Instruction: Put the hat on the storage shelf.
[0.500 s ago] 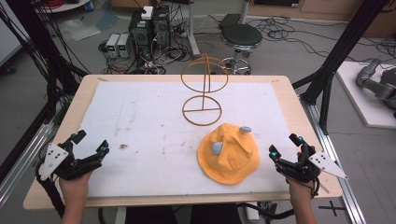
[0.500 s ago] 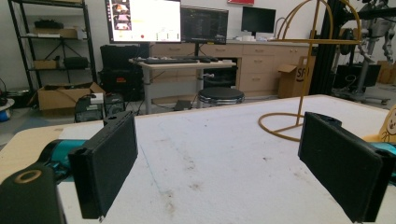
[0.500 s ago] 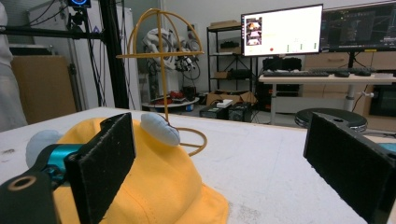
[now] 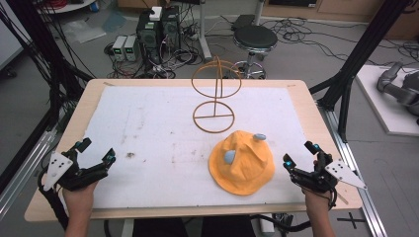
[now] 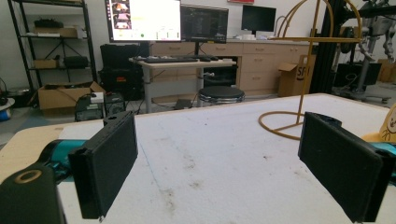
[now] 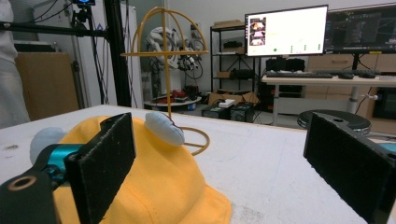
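Orange cotton, soft and floppy, is what I have in front of me: a bucket hat [image 4: 242, 163] with two pale blue padded ears lies crown-up on the white felt mat [image 4: 163, 128] covering the wooden desk [image 4: 306, 106], toward my right side and just in front of the yellow wire hat stand [image 4: 216, 96]. That stand rises upright at the middle of the mat, a flat ring base under a thin stem and a domed cage on top, so I judge the hat is meant to go over the dome. My right tool [image 4: 300, 157] hovers low at the near edge of the desk, just beside the brim but apart from it, jaws spread wide with nothing between them; in the right gripper view the brim [image 6: 154, 186] sits ahead and to the left of the gap, an easy thin edge to pinch. My left tool [image 4: 94, 154] waits well apart at the other near corner, its jaws also spread and bare, pointing across the open mat toward the stand's base [image 5: 285, 123]. I keep it there, I think, so it can steady the light stand or take the far side of the brim when the hat is lifted.
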`<action>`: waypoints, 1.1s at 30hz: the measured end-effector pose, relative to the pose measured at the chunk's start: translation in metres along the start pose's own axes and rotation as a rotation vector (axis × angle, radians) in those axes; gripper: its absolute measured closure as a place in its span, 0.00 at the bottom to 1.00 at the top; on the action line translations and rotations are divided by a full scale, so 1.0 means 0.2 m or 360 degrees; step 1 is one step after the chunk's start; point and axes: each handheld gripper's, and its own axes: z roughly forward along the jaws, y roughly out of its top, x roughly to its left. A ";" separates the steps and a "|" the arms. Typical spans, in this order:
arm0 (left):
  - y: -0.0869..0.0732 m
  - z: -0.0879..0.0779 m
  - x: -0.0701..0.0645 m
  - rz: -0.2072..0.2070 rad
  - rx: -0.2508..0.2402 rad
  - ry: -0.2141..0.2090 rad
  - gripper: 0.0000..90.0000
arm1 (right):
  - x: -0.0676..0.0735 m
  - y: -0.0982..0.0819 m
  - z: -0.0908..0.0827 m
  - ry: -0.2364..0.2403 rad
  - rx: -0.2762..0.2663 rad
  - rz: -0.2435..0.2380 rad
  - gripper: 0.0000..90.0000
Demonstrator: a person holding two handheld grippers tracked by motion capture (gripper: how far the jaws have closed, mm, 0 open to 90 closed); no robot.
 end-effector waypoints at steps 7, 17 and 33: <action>0.00 0.00 0.00 -0.0001 0.0005 -0.0001 0.14 | 0.04 0.01 0.02 0.0056 0.0000 -0.0051 0.10; 0.00 -0.01 0.00 0.0000 0.0009 0.0001 0.14 | 0.12 0.02 0.11 0.0231 0.0082 -0.0143 0.10; -0.01 -0.04 0.00 0.0009 0.0026 0.0002 0.14 | 0.22 -0.01 0.28 0.0433 0.0393 -0.0277 0.29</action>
